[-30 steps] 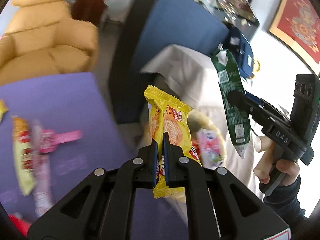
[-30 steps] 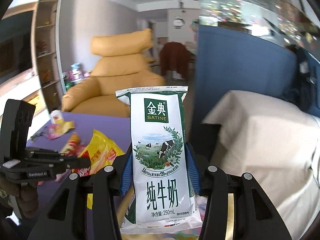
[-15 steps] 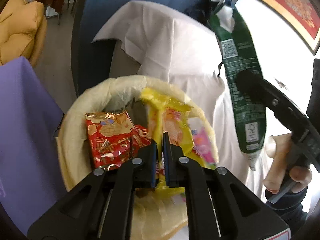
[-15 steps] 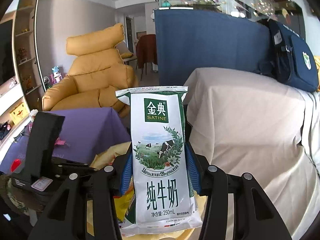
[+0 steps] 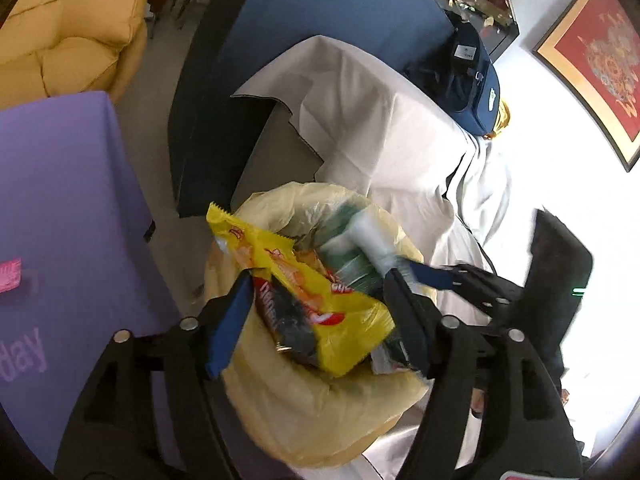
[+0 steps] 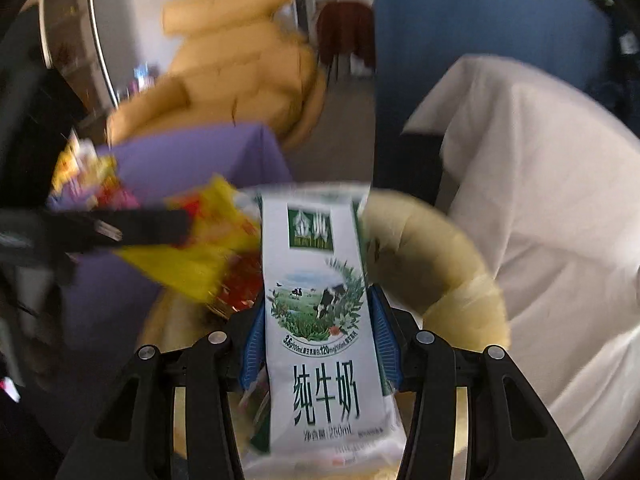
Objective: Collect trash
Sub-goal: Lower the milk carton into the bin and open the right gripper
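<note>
Over the mouth of the yellow-lined bin, the left hand-held gripper is opening its jaws, and the yellow snack wrapper lies loose between them, tipped toward eleven o'clock. At its three o'clock the right hand-held gripper clamps an upright milk carton above the bin's rim. Beside the bin stands the purple desk.

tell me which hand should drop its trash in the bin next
Right. Its gripper holds the milk pack above the bin. The left gripper's jaws are opening, its yellow wrapper loose between them.
</note>
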### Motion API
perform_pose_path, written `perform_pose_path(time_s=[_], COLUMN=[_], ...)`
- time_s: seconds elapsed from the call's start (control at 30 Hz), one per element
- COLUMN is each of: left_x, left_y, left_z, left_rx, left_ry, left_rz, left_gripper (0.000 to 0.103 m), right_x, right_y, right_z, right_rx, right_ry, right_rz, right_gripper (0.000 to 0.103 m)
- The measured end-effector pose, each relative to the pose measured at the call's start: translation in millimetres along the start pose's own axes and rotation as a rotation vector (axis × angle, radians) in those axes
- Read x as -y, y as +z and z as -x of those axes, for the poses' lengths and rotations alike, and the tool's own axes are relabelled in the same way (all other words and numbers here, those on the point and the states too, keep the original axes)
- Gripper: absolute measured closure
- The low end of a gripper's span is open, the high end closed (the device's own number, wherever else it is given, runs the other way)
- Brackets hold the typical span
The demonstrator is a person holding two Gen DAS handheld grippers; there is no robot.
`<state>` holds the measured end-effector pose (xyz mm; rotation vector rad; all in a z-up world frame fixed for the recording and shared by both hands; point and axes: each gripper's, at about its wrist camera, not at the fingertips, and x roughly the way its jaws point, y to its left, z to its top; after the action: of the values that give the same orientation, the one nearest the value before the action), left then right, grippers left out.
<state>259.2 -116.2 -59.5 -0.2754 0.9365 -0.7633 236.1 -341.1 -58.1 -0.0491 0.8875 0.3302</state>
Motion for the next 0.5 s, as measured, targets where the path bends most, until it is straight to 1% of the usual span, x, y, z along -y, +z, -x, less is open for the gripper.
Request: perform_pose_path(time_s=[0.03,0.1,0.17,0.23,0.37,0.43,0.5], left_x=[-0.7,-1.2,-0.4,2.6,4.6,4.9,5.8], left_y=[-1.0,-2.2,-4.8,-6.0,-8.9,-8.1,-6.7], left_z=[-0.6,-4.9,-9.4,-13.6,-12.9,-7.6,0.7], left_rx=[-0.008,-0.022,-0.033,-0.038,-0.034,-0.014,0.014], left_ry=[-0.011,-0.033,-0.058,-0.067,-0.082,-0.074,-0.048], left_rz=[0.000,0.002,0.003,-0.003,0.004,0.003,-0.004], left_gripper=[0.039,0.039,0.039,0.039,0.039,0.039,0.039], right_x=[-2.2,-5.1,-5.9,-3.2,6.0,10.3,11.9], right_y=[-0.2,-0.2,2.1,4.1,3.6,4.4,3.8], right_z=[-11.5,-22.4,-24.7,-22.9,-19.9,-21.5,-23.5], right_rx=[-0.042,-0.076,-0.085,-0.081,-0.073,-0.070,-0.081], right_ry=[-0.024,-0.058,-0.103,-0.117,-0.085,-0.074,-0.052], right_rz=[0.018,0.050,0.065,0.058,0.014,-0.002,-0.021], right_gripper=[0.058,0.058,0.058,0.058,0.058,0.058,0.058])
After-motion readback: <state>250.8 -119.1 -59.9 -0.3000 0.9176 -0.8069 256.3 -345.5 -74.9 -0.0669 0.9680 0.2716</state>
